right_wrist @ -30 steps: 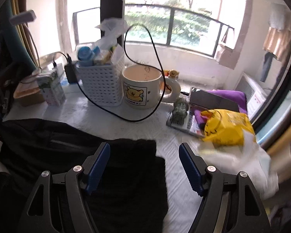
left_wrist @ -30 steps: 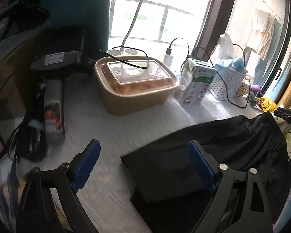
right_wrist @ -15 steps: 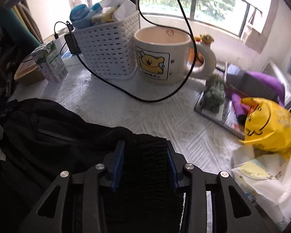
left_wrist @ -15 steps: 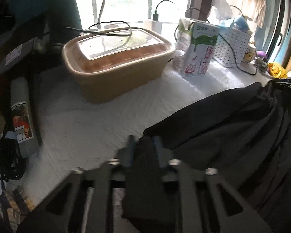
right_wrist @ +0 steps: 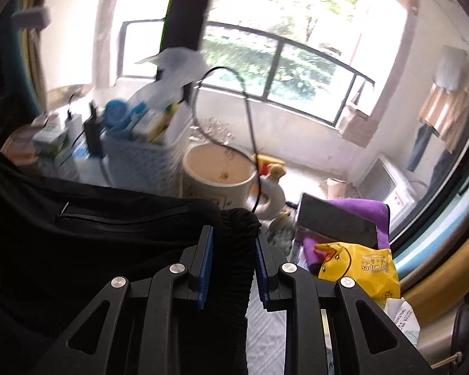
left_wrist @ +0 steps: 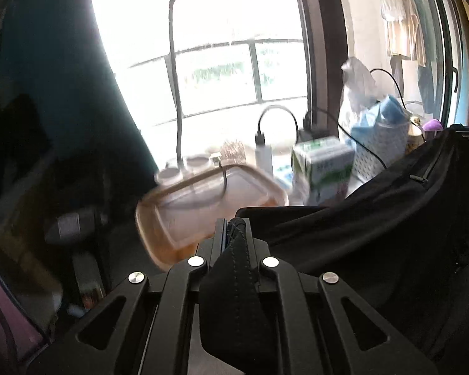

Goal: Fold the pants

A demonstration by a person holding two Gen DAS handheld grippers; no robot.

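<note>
Lift step of the fold: left gripper (left_wrist: 233,229) pinches a black pants (left_wrist: 375,234) corner at lower centre, right gripper (right_wrist: 233,253), just closing, clamps the ribbed waistband; next carry both edges across evenly.

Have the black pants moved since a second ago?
Yes. The pants have been lifted: their edge now overlaps the base of the white basket, where bare table showed before. Both tools have clamped them.
</note>
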